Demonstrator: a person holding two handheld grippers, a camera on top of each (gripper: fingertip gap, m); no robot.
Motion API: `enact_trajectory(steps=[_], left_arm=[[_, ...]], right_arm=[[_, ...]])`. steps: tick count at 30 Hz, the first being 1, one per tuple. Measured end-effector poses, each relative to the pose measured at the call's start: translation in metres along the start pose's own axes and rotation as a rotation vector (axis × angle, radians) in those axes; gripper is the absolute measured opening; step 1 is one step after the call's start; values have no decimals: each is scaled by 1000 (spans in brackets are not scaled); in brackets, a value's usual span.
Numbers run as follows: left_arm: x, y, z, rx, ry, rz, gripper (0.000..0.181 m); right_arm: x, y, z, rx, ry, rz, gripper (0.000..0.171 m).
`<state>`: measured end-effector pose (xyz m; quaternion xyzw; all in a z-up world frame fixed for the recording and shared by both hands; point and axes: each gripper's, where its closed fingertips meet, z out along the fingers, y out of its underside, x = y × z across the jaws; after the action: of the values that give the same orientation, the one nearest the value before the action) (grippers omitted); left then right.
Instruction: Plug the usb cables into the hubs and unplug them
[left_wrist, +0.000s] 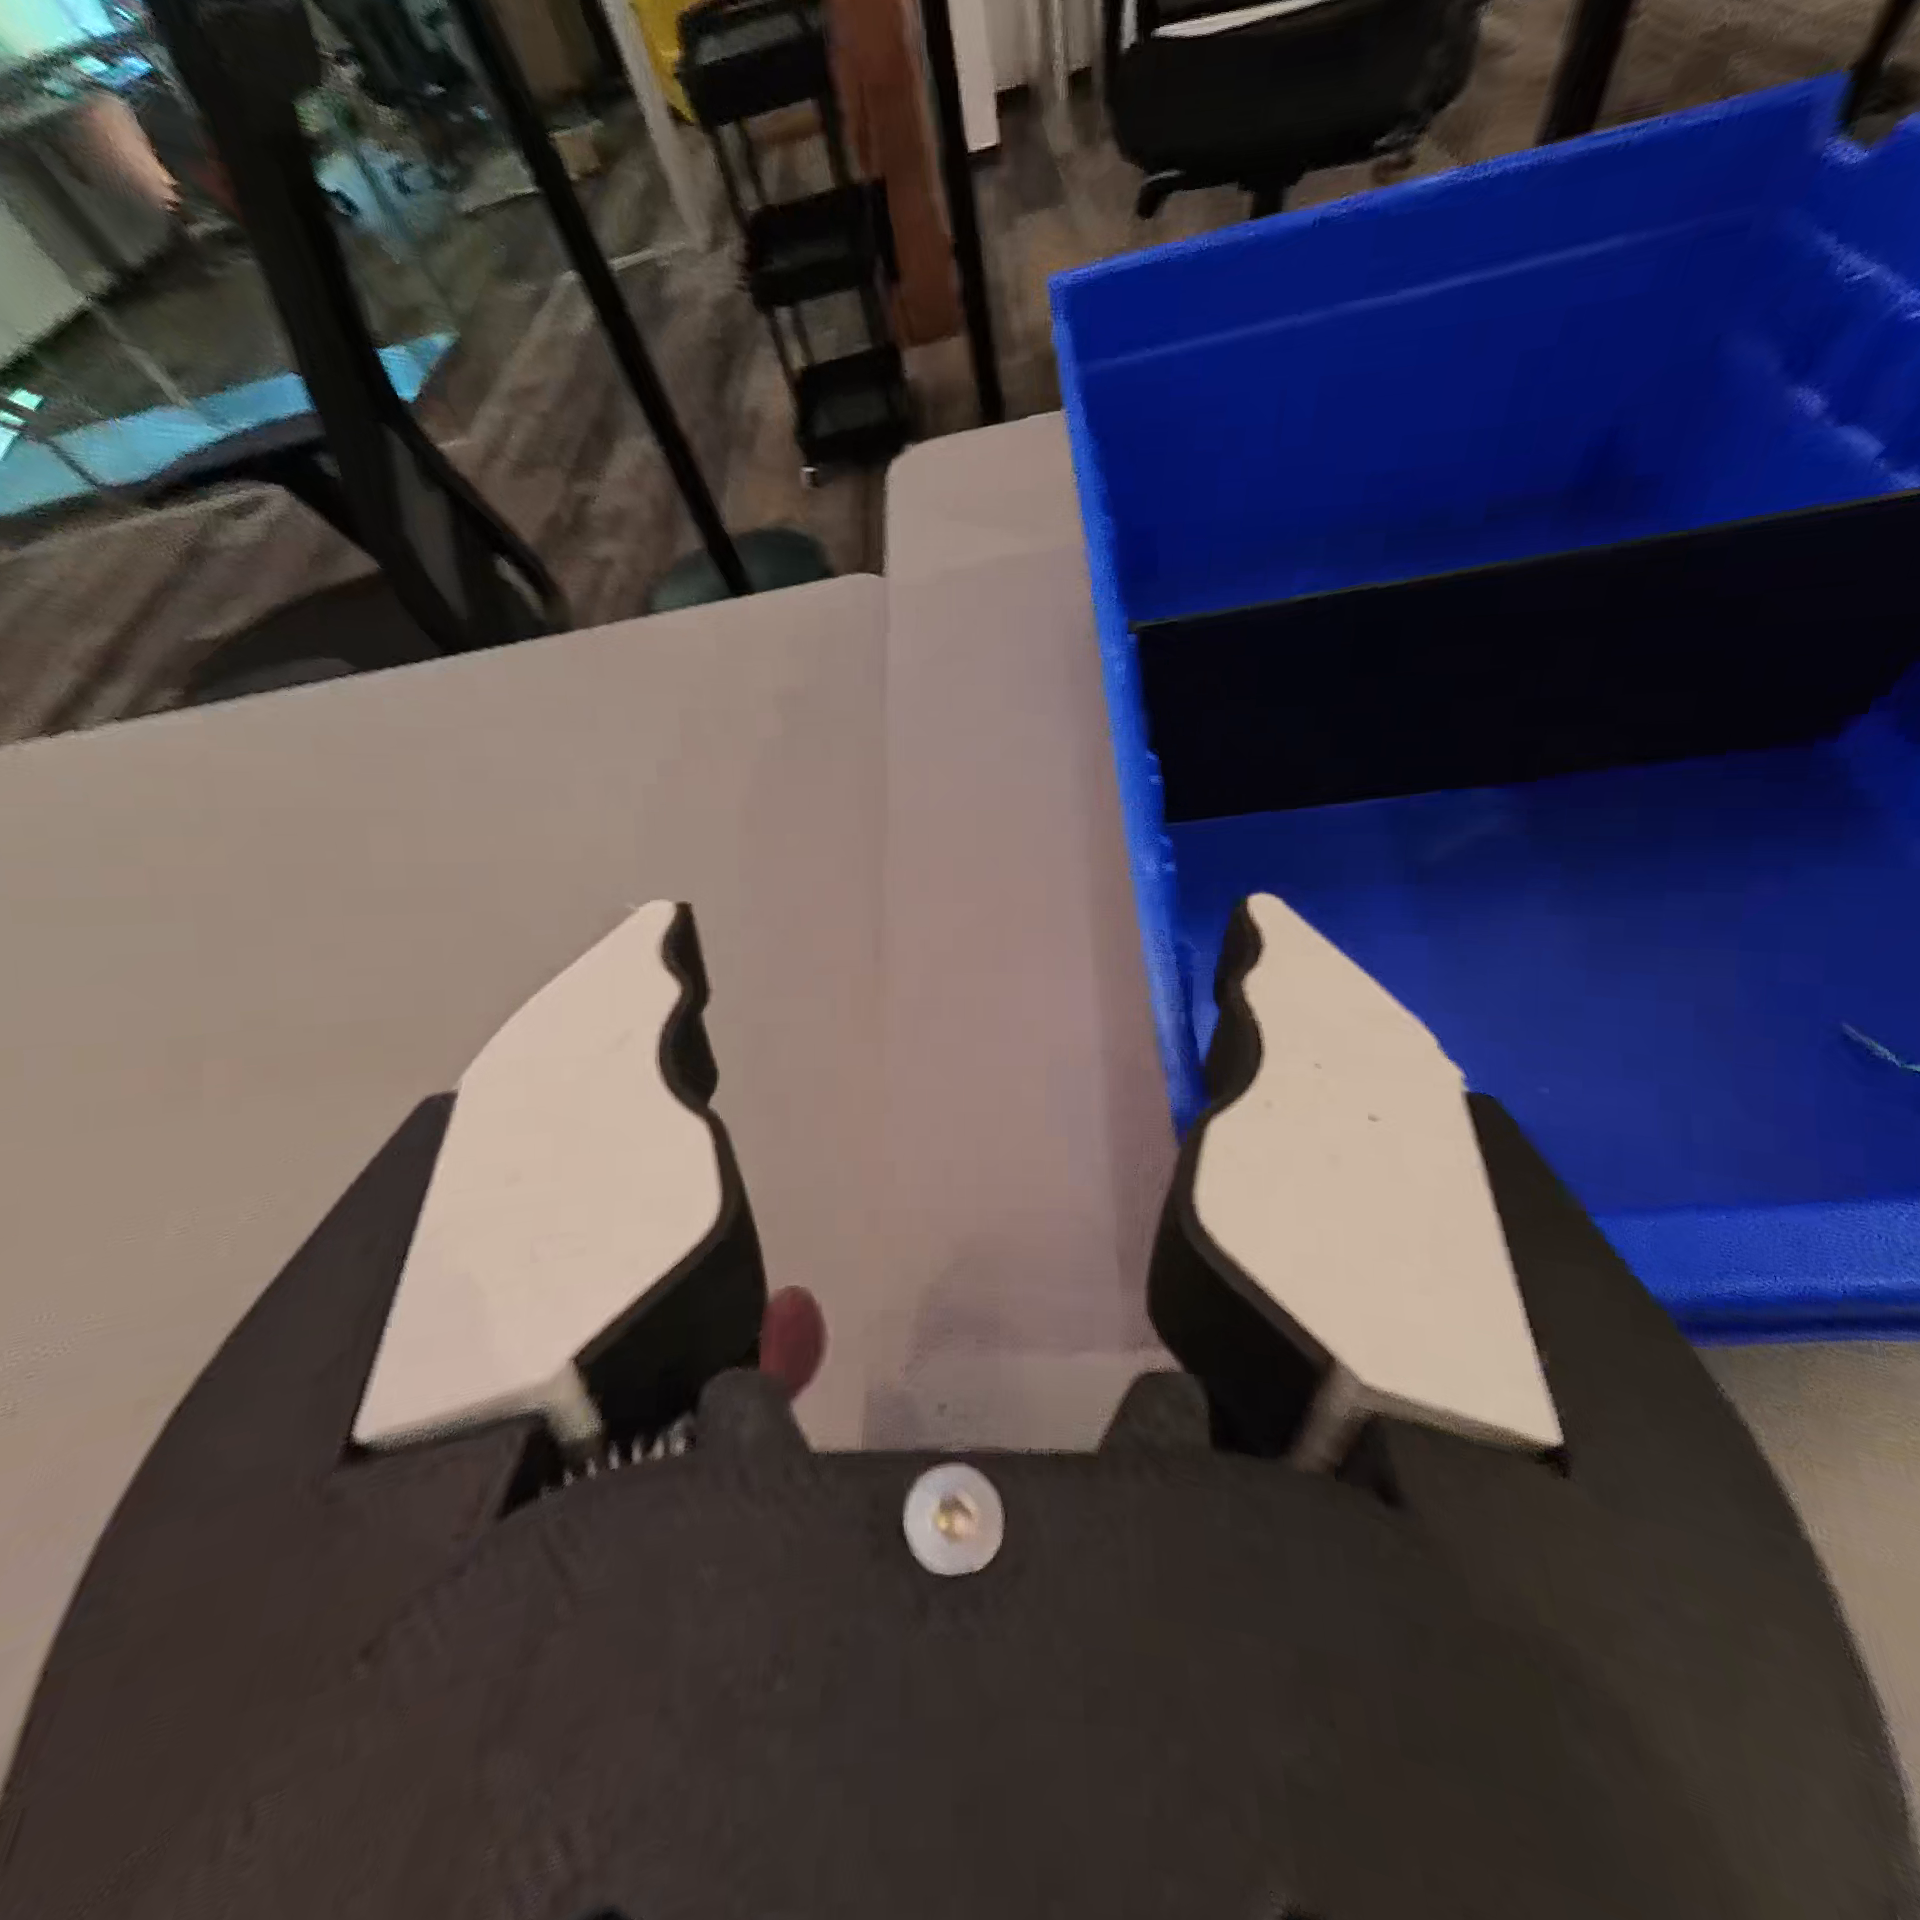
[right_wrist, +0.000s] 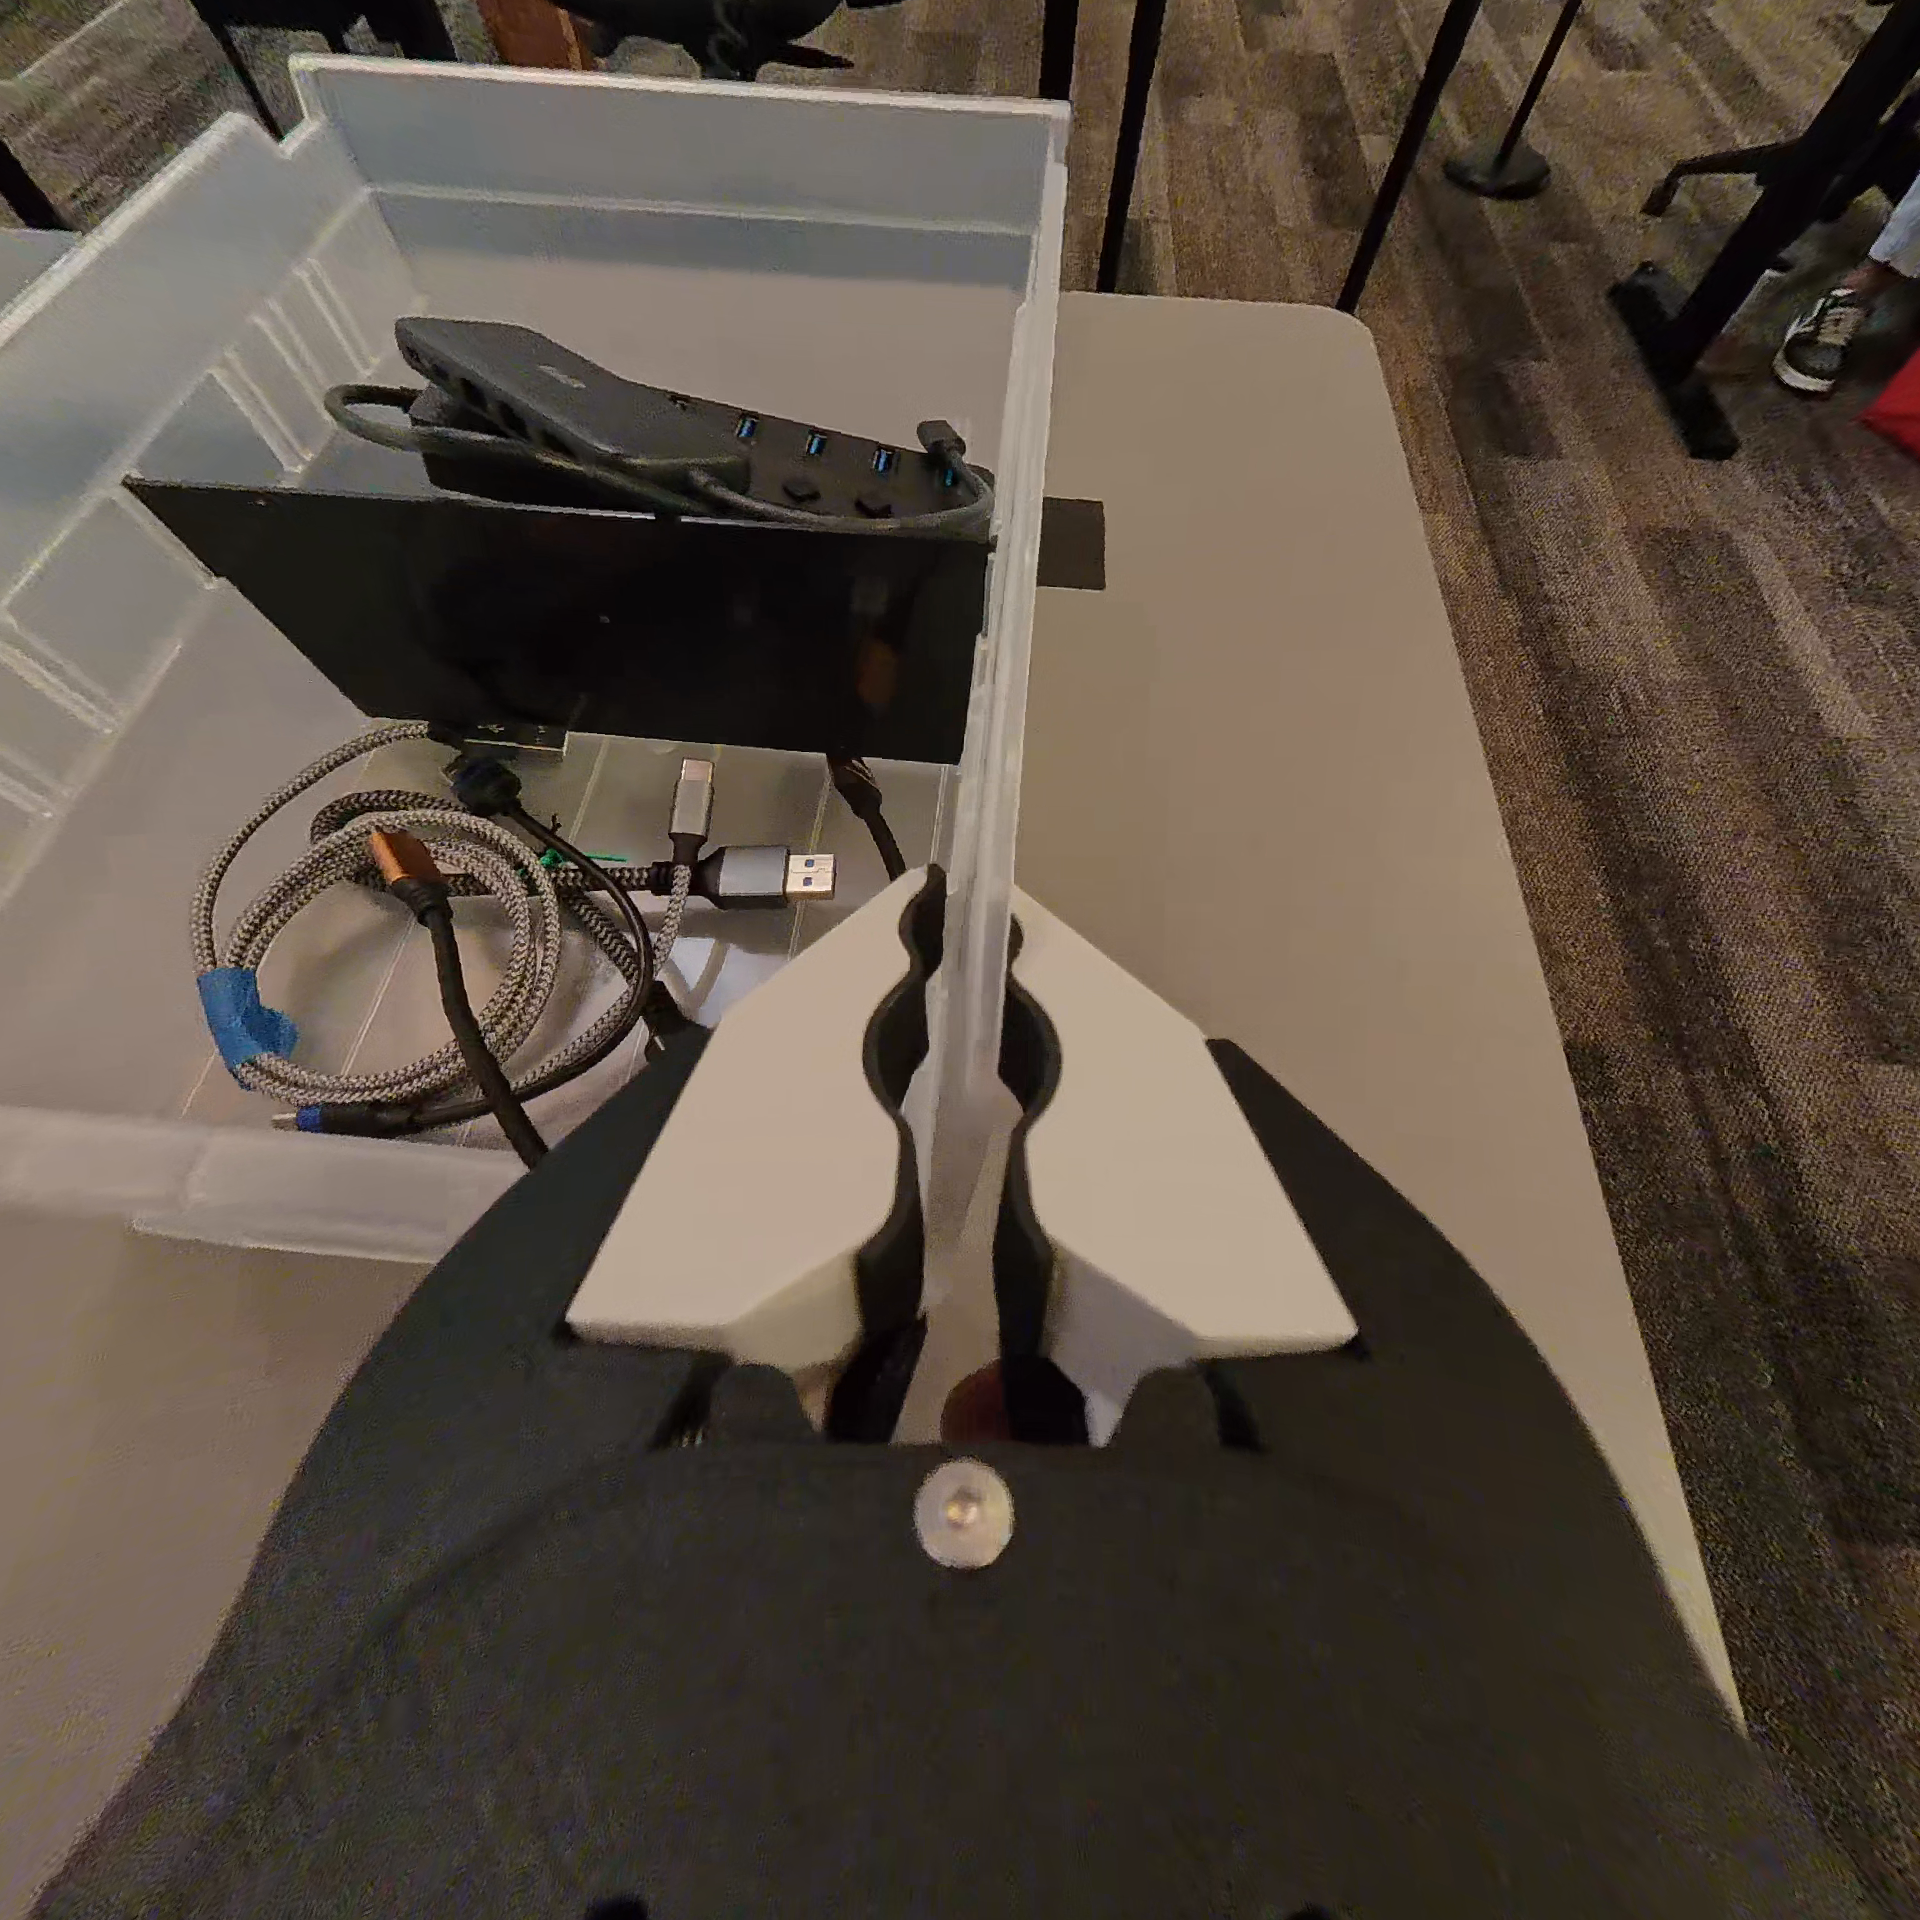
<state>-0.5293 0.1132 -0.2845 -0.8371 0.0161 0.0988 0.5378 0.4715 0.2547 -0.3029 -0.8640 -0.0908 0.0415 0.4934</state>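
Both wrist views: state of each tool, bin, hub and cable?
Left tool: open, empty, over the grey table.
Right tool: shut on the translucent plastic bin's side wall.
Blue plastic bin: holds no hub or cable in view; black divider upright.
Black USB hubs: stacked behind the clear bin's divider; ports empty.
Braided USB cables: coiled, unplugged.
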Motion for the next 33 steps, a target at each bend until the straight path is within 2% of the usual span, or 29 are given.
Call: enact_trajectory(steps=[3,7,10,16,18,20,27,33], left_arm=[[19,1,10,59,138,-96,63],[46,-4,15,103,318,-180,70],[63,-10,16,134,387,-174,77],[58,-11,26,137,260,-141,39],[50,-10,28,133,198,-145,16],[46,-9,31,123,154,-132,6],[49,-11,29,131,142,-123,5],[40,-15,14,144,127,-104,6]], right_arm=[[-9,3,-4,-19,0,-26,3],[-27,7,-11,-32,13,-17,4],[-38,10,-18,-40,37,-7,4],[-66,19,-35,-58,40,15,4],[-76,21,-42,-65,37,10,4],[-88,23,-49,-69,28,14,4],[-137,31,-65,-96,-43,12,4],[-189,31,-83,-122,-124,-35,4]])
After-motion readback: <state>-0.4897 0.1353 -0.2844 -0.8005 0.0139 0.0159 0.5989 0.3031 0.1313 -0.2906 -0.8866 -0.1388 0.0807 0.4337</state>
